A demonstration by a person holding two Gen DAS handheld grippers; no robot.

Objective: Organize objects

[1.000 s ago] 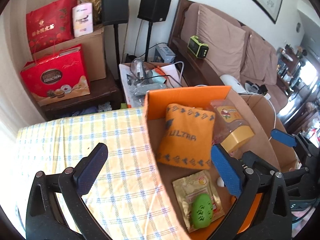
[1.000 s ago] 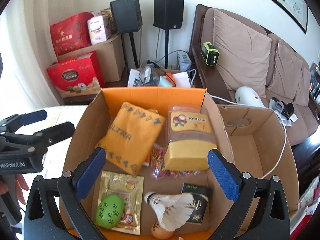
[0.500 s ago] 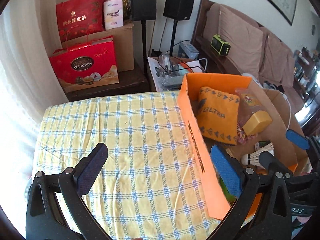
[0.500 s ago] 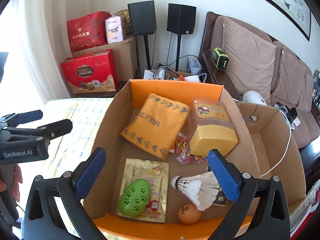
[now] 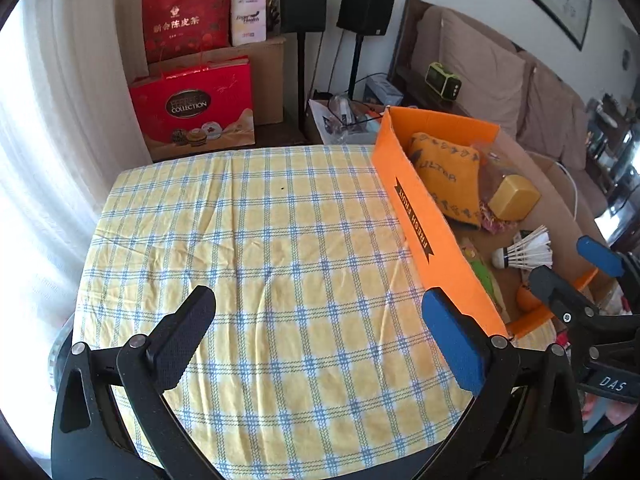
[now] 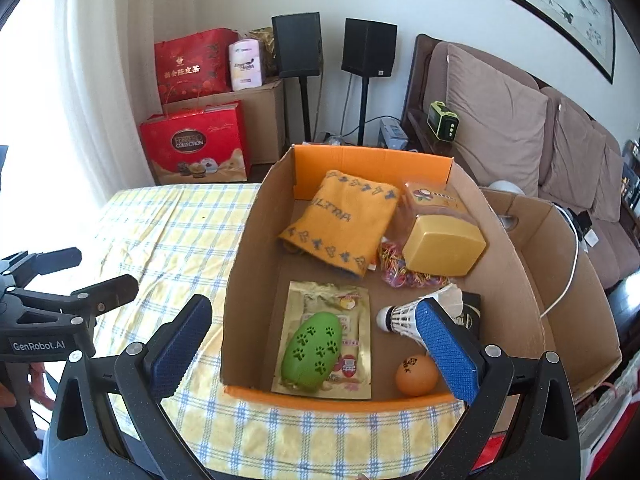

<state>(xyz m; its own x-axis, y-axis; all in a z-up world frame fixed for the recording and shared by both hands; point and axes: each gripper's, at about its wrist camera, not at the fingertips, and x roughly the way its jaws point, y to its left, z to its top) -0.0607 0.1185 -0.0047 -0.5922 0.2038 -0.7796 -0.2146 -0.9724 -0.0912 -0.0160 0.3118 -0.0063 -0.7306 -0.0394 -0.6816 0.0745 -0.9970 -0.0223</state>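
Observation:
An orange cardboard box (image 6: 248, 264) stands on the right part of the checked tablecloth (image 5: 256, 248). In it lie an orange towel (image 6: 340, 220), a yellow-lidded jar (image 6: 442, 244), coloured rubber bands (image 6: 396, 268), a gold packet (image 6: 352, 308), a green paw-print toy (image 6: 312, 348), a shuttlecock (image 6: 404, 312) and an orange ball (image 6: 416, 374). My right gripper (image 6: 312, 344) is open and empty, above the box's near edge. My left gripper (image 5: 320, 340) is open and empty over the bare cloth, left of the box (image 5: 424, 224).
Red gift bags (image 6: 196, 144) and a cardboard carton (image 6: 264, 120) stand behind the table with two black speakers (image 6: 298, 44). A brown sofa (image 6: 520, 136) lies at the right. A second open cardboard box (image 6: 576, 280) sits right of the orange one.
Both grippers have pulled back and risen. The left one swung left from over the box to above the bare cloth. The right one now sees the whole box.

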